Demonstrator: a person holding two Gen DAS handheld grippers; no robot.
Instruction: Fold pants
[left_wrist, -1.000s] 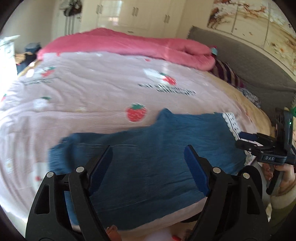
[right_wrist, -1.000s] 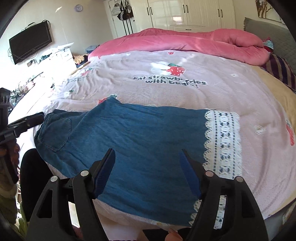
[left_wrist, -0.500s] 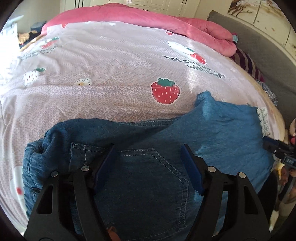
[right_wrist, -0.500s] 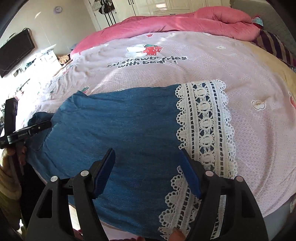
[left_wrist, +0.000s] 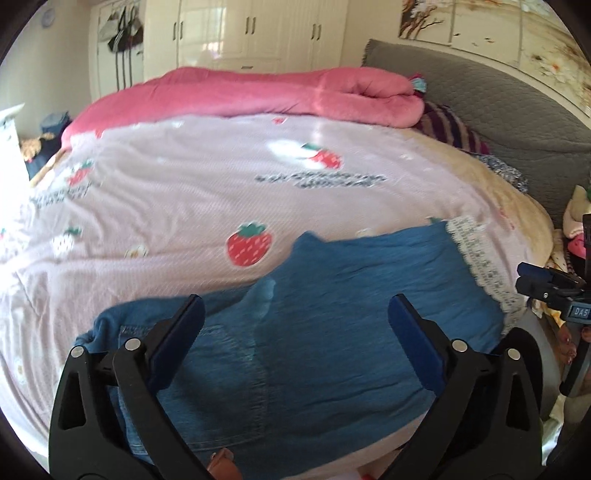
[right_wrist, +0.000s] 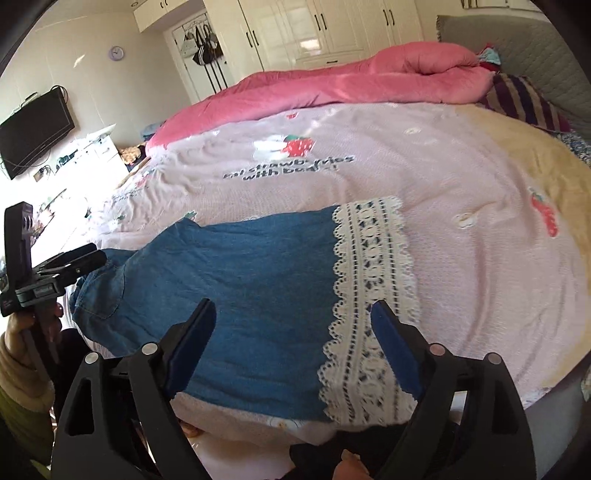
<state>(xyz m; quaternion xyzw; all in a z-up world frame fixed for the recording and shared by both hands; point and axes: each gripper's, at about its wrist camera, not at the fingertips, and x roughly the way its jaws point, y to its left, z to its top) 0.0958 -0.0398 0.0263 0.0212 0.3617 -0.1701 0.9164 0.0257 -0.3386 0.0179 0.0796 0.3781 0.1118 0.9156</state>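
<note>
In the left wrist view, the left gripper (left_wrist: 295, 325) hangs above the waist end of the denim pants (left_wrist: 332, 302), its jaws opening wide with nothing pinched between the 2 blue pads (left_wrist: 177, 339); the cloth lies below them, not in them. The pants lie flat across the near edge of the bed (left_wrist: 184, 192), on the pink strawberry-print cover, with the back pocket (left_wrist: 221, 369) just under this gripper and the waistband bunched at the left. The likely trouble here is a grab that takes only the top layer, or the bunched waistband alone, so the fold comes out crooked; the picture is blurred, so the true edge of the cloth is hard to place. In the right wrist view, the right gripper (right_wrist: 291, 332) sits over the leg end, jaws likewise opening and empty, the right pad above the white lace hem (right_wrist: 369, 295). Lace is loose and holed, so I judge a pad could snag it or slip off it. The near edge of the pants hangs close to the side of the bed, and an uneven pull from the 2 hands could drag the whole garment off.
</note>
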